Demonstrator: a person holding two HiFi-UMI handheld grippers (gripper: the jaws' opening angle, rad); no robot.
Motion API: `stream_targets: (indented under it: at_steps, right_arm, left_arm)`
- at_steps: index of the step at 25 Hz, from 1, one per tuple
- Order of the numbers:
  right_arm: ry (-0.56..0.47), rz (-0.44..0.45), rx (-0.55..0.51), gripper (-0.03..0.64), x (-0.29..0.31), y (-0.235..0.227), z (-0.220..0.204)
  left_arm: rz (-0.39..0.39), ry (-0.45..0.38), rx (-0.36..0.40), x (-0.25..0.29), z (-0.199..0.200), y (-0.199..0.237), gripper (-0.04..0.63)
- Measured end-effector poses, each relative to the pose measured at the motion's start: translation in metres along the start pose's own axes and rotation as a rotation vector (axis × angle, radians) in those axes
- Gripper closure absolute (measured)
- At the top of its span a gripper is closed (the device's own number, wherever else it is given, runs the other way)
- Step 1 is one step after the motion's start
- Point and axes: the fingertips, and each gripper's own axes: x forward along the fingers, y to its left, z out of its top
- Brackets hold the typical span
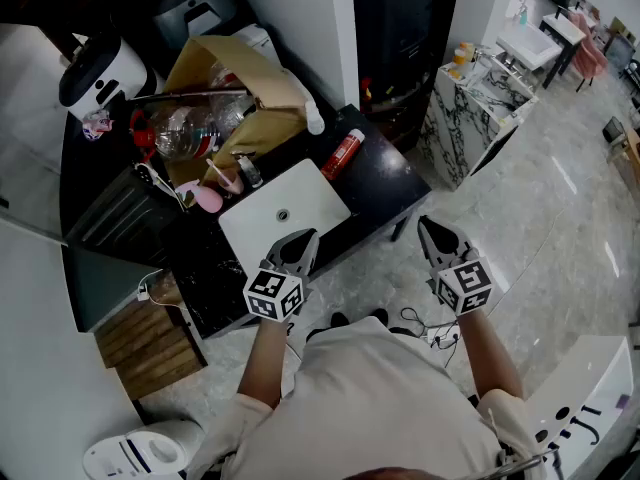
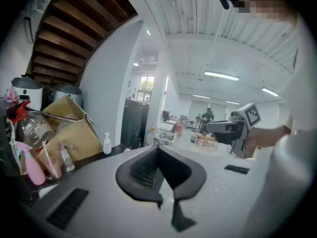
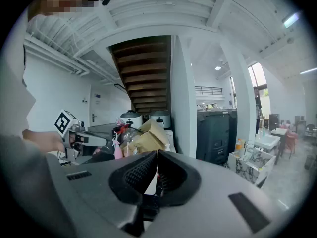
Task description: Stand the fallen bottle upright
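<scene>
No word, number or brand can be read in any view. The red bottle [image 1: 342, 154], lying near the right end of the dark surface [image 1: 385, 183], carries a pale label band, but its print is too small to make out. The marker cube [image 1: 274, 295] on the left and the other cube [image 1: 465, 286] on the right show only black-and-white square patterns, not letters. A white panel [image 1: 585, 413] at the lower right bears dark marks too blurred to read.
</scene>
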Motion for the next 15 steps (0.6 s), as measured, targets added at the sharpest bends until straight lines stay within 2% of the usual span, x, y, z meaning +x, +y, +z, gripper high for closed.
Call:
stream_targets:
  at_steps: [15]
  right_arm:
    - [-0.014, -0.032, 0.011, 0.584, 0.012, 0.022, 0.007]
  left_arm:
    - [-0.035, -0.001, 0.007, -0.012, -0.001, 0.018, 0.588]
